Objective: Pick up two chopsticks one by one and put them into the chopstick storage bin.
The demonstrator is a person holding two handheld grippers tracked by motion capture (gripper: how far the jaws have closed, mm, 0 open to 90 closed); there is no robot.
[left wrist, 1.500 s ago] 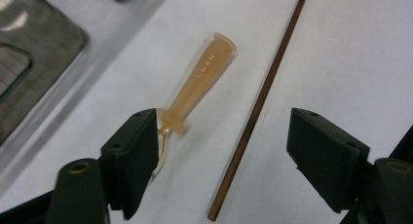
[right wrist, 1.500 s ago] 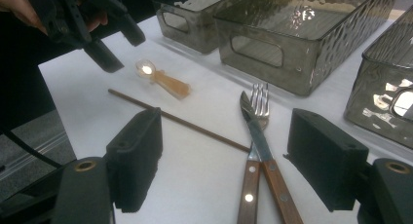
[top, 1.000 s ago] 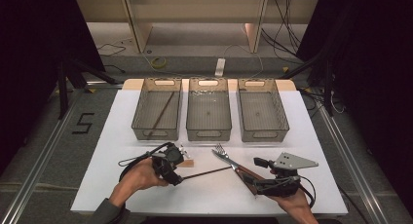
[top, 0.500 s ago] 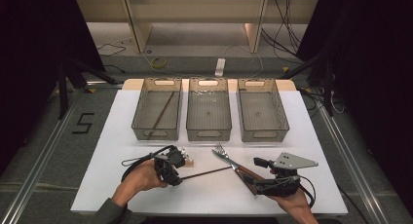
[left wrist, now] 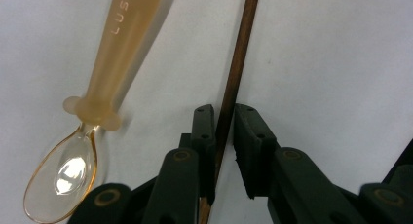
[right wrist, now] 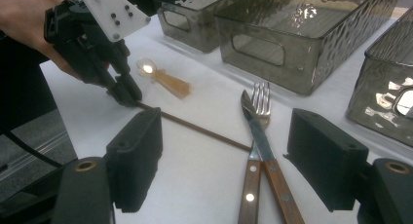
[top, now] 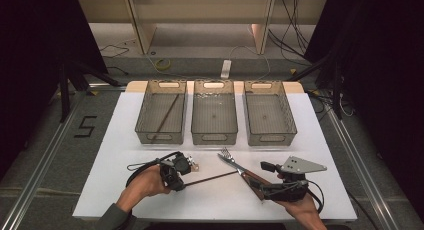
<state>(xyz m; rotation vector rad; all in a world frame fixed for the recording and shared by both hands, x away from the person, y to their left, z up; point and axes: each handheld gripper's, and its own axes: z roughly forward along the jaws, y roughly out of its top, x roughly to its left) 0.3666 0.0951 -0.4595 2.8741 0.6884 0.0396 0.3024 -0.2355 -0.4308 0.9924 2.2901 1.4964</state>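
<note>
Work in hand: sorting loose cutlery from the white surface [top: 120, 140] into the three grey bins at the far edge; right now I am picking up the brown chopstick [top: 210, 178].
Left gripper [top: 181, 186]: at about 7 o'clock on the surface; its jaws have just been closing, and in the left gripper view the chopstick [left wrist: 234, 87] runs straight up between the two pads [left wrist: 204, 131], which sit tight against it. I judge this a grip just taken, with the stick not yet lifted.
Right gripper [top: 263, 166]: at about 5 o'clock, jaws standing wide apart with nothing between them; it waits over the handles of the fork [right wrist: 260, 104] and knife [right wrist: 258, 131].
Chopstick position: flat on the surface, reaching from my left gripper toward 3 o'clock until its far tip meets the knife and fork.
Amber spoon [left wrist: 92, 112]: lying just beside the left gripper, untouched.
Done so far: one matching chopstick [top: 165, 115] already lies in the left bin [top: 161, 135], at 11 o'clock.
Middle bin [top: 214, 135] and right bin [top: 270, 135]: look empty.
Left to do: lift and drop this chopstick, probably beside its partner; then spoon, fork and knife. Less than halfway, I reckon.
</note>
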